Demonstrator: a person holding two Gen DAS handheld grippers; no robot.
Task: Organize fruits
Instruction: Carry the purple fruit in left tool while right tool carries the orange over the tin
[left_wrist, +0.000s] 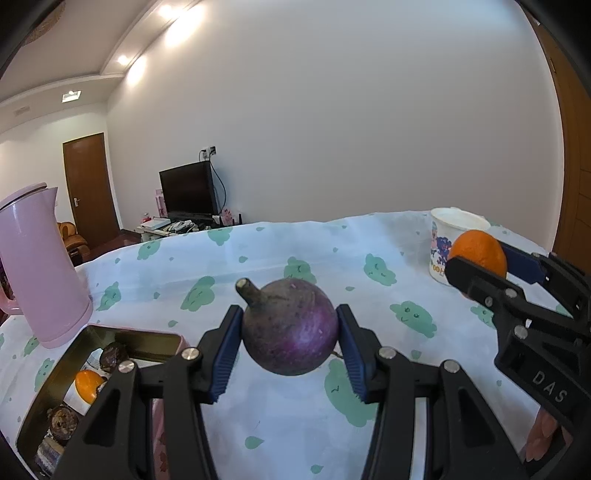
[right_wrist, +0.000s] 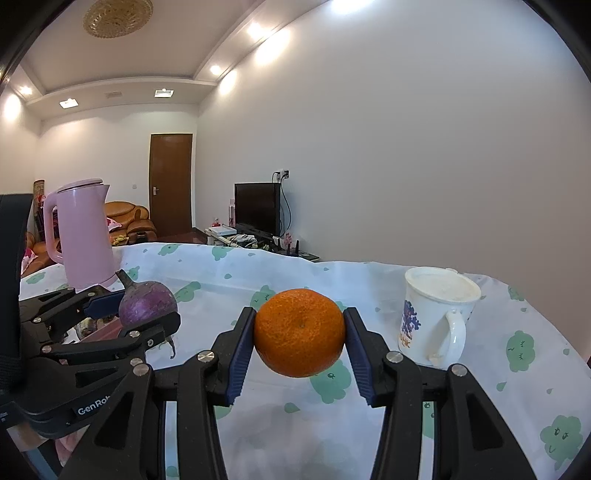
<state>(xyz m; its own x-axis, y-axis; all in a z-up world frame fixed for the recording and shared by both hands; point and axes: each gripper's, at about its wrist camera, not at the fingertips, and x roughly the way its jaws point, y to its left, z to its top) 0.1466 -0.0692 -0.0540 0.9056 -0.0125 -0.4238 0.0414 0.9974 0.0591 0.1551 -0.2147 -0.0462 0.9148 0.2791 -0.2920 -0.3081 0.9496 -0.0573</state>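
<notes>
We have the left gripper (left_wrist: 290, 341) clamped on a purple fruit (left_wrist: 291, 326) and the right gripper (right_wrist: 299, 345) clamped on an orange (right_wrist: 299, 332), both lifted off the tabletop, while the tin (left_wrist: 146, 341) at its left edge already holds several fruits, so these two remain.

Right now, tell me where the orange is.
The orange is clamped in the right gripper, held above the cloud-print tablecloth. The white mug stands to its right, and the left gripper holds a purple fruit to its left.
</notes>
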